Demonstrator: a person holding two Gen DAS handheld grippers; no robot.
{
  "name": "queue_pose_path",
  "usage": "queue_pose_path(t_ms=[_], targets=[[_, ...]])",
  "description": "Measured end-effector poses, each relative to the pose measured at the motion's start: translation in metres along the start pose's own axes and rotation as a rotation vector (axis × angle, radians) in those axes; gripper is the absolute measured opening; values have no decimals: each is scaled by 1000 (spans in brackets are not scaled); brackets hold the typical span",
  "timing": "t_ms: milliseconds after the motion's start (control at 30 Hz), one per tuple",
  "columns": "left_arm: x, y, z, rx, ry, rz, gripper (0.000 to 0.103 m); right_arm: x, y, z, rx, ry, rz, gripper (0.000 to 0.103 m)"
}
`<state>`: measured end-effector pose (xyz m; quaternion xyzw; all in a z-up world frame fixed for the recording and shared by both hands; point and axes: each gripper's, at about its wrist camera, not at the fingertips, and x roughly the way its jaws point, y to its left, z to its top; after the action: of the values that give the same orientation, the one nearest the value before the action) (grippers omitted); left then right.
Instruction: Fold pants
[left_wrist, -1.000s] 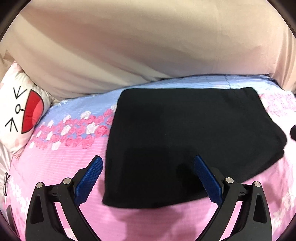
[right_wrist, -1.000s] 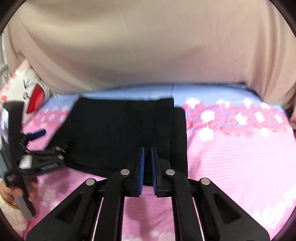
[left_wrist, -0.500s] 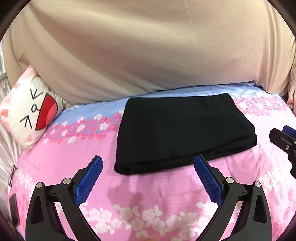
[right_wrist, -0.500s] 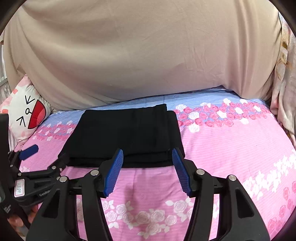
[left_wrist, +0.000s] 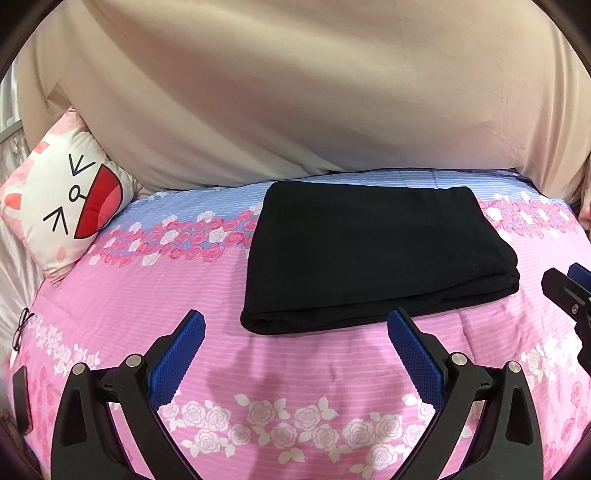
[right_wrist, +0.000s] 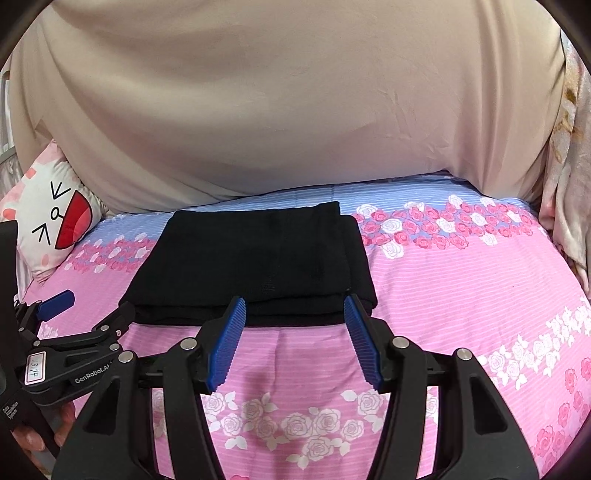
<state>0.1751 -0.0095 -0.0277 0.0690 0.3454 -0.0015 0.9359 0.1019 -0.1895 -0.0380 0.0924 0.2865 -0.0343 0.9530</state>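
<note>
The black pants (left_wrist: 373, 254) lie folded into a flat rectangle on the pink floral bedspread (left_wrist: 295, 376); they also show in the right wrist view (right_wrist: 258, 262). My left gripper (left_wrist: 295, 332) is open and empty, just short of the fold's near edge. My right gripper (right_wrist: 293, 314) is open and empty, its blue pads (right_wrist: 229, 339) just in front of the pants' near edge. The left gripper also shows at the left of the right wrist view (right_wrist: 88, 314), and the right gripper shows at the right edge of the left wrist view (left_wrist: 569, 291).
A white and pink cartoon-face pillow (left_wrist: 62, 206) leans at the bed's left end. A beige cloth (left_wrist: 295, 92) covers the wall behind the bed. A patterned curtain (right_wrist: 569, 184) hangs at the right. Glasses (left_wrist: 20, 328) lie on the bed's left edge.
Both grippers have pulled back from the pants toward the near side of the bed. The right gripper went from shut to open. The pants stay folded in place.
</note>
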Motion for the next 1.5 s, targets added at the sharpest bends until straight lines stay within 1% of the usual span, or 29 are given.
queue_pose_path(t_ms=[733,1500], targets=[[-8,6,-1,-12,-10,-7,98,-12,11,1,-27,-10,-16,54],[-10,3,0,-3,-8,-11,98,-13,10,1,-30,-11,-24,55]])
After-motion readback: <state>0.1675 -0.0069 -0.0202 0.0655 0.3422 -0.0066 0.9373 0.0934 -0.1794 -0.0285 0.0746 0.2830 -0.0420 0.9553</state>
